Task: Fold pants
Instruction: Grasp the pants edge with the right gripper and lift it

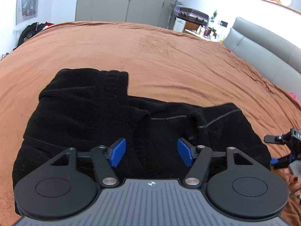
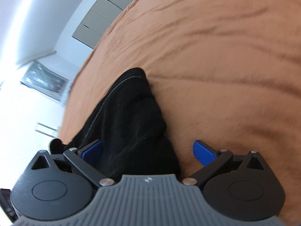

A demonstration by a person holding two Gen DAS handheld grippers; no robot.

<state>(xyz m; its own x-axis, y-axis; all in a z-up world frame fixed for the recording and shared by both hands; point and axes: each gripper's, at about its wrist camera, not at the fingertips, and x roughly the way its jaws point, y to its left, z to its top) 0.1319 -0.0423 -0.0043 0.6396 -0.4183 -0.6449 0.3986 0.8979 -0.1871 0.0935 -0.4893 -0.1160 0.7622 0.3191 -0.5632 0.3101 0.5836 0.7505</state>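
Observation:
Black pants [image 1: 90, 113] lie bunched in a loosely folded heap on the brown bedspread [image 1: 160, 52]. Grey stitching runs along one seam. My left gripper [image 1: 151, 151] is open just above the near part of the pants, blue pads wide apart, holding nothing. My right gripper [image 2: 147, 151] is open, with the edge of the pants [image 2: 129, 118] between its left pad and the middle; nothing is pinched. The right gripper also shows at the right edge of the left wrist view [image 1: 284, 150], beside the pants' right end.
The bed's grey padded headboard [image 1: 263, 49] runs along the right. Grey wardrobes [image 1: 122, 7] stand at the far wall. A cluttered shelf [image 1: 197, 24] is beyond the bed. Dark clothes [image 1: 32, 32] lie at the far left corner. The bedspread [image 2: 216, 56] stretches beyond the pants.

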